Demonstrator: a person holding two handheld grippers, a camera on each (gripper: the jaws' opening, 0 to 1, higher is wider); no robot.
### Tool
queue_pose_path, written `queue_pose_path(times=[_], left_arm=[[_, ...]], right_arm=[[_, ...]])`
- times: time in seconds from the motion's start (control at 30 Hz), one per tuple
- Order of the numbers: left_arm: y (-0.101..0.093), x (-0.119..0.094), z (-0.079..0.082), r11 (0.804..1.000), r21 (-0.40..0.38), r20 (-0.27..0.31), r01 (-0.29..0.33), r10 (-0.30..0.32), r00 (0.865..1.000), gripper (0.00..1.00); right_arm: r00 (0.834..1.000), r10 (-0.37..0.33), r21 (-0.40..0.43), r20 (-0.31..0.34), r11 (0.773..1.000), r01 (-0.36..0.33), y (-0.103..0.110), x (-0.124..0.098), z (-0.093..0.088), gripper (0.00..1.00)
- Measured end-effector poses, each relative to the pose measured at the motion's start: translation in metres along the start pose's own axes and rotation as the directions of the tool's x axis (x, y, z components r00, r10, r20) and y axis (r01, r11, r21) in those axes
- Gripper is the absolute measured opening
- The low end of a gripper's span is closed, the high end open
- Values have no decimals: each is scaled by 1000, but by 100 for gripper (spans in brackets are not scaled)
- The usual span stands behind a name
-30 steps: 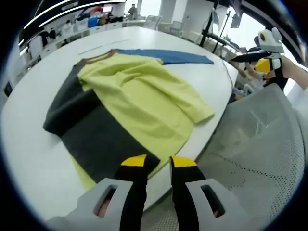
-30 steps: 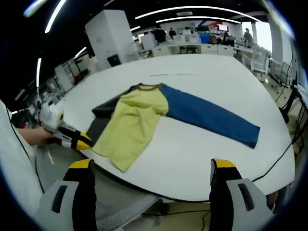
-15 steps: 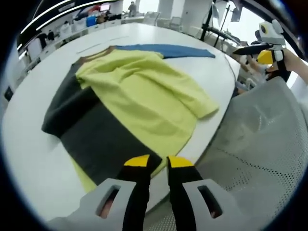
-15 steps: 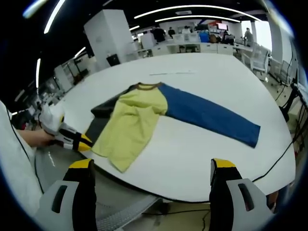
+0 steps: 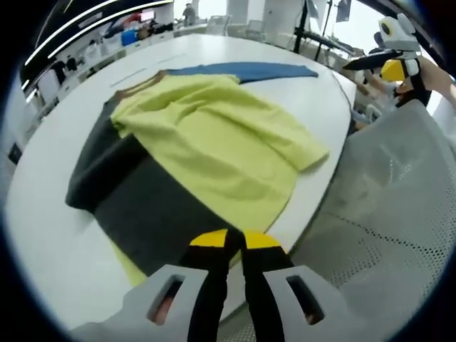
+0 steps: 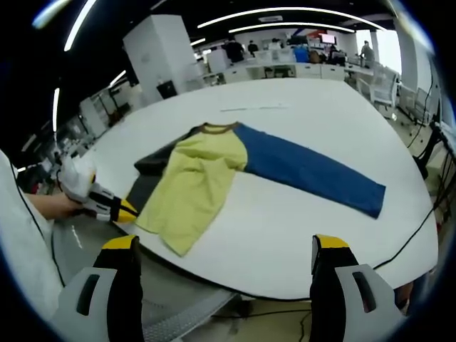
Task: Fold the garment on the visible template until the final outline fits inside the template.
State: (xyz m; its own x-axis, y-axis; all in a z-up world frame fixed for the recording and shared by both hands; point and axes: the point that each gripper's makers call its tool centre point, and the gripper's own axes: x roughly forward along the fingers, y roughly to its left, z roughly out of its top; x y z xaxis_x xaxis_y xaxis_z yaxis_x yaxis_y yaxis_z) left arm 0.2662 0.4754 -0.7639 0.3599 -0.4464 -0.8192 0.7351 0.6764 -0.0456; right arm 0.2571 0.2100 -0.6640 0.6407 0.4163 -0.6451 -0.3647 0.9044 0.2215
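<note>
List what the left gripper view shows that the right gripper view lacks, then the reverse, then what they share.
Left gripper view: the left claw from behind, jaws nearly closed at the garment's near hem; a grey mesh chair back; the right claw raised off the table.

Right gripper view: the right claw's wide-open jaws; the hand holding the left claw; a white pillar.

Both: the yellow, grey and blue garment lying flat on the white table, with office desks beyond.

Left closed, right wide open.
My left hand-held gripper [image 5: 235, 240] has its yellow-tipped jaws pressed together, held low. My right hand-held gripper [image 6: 222, 246] hangs with its jaws spread far apart, gripping nothing.
</note>
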Motion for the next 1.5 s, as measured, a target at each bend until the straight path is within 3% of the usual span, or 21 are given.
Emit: queue_pose_path(times=[0.43,1.0,1.5], left_arm=[[3,-1,0,1000,4,9,-19,19,1000,0],[36,-33,20,985,-167,104,-38,56,993,0],[64,-61,20,968,-229,134,-100,133,982,0]], right_arm=[[1000,-3,2,2,1000,3,1,-1,-1,99],[1000,4,-7,23,1000,-3,6,-4,3,99],[999,14,-13,31,1000,-14,12,-6,3,99]])
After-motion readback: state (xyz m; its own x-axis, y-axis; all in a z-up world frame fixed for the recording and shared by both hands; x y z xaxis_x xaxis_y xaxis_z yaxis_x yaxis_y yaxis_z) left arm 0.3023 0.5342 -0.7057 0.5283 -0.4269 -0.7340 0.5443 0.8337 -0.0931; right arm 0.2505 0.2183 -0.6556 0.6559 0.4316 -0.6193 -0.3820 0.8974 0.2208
